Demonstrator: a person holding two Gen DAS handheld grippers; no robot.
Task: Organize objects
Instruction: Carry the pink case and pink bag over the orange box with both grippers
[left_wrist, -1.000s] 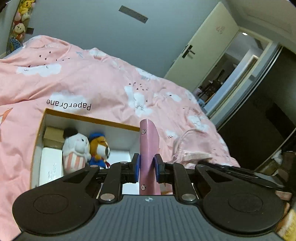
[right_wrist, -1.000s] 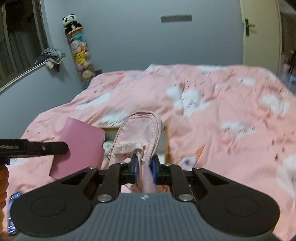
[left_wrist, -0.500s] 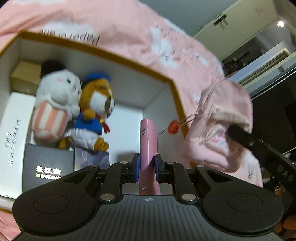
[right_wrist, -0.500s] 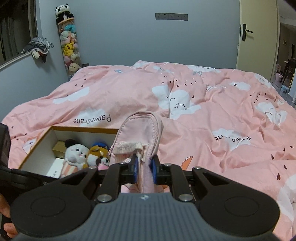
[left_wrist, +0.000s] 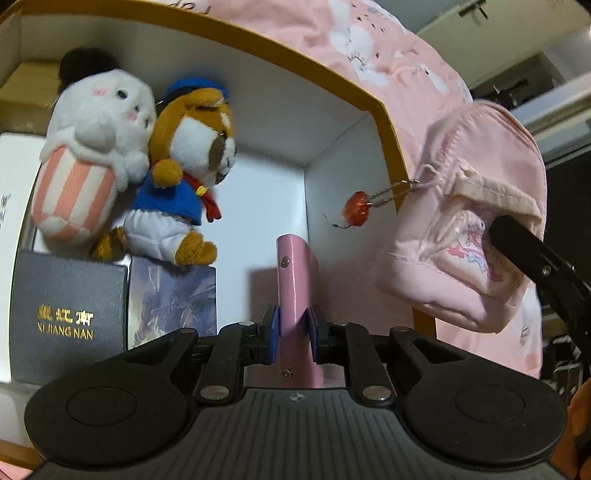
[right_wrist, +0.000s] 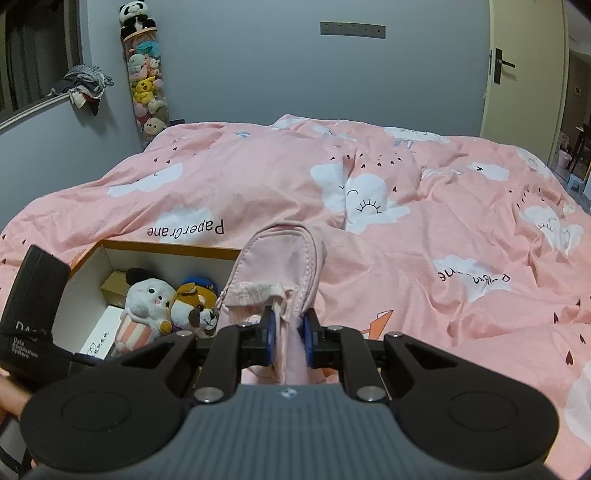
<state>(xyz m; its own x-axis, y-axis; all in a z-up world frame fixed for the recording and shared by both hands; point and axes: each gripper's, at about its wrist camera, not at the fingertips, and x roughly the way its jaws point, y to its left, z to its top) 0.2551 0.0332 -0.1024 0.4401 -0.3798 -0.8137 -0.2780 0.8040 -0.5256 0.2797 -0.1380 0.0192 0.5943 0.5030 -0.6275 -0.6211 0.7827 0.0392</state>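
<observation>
Dropping from above the bed, the left hand-held gripper (left_wrist: 293, 334), clamped on the pink notebook (left_wrist: 295, 295), now reaches into the box (left_wrist: 384, 122). Release there seems next. The right hand-held gripper (right_wrist: 288, 341) still pinches the pink backpack (right_wrist: 280, 258) beside it.

Left wrist view: camera sits behind the left gripper (left_wrist: 293, 338), pitched steeply down, very close, into the open box (left_wrist: 384, 122), whose white interior fills most of the frame. Right wrist view: camera behind the right gripper (right_wrist: 288, 341), tilted less, looking across the pink duvet (right_wrist: 443, 229) toward the grey wall (right_wrist: 258, 74) and door (right_wrist: 524, 66); box seen from farther back, lower left. Shared: the box, the two plush toys (left_wrist: 140, 147), and the pink pouch (right_wrist: 280, 266), seen from its side at right in the left view.
</observation>
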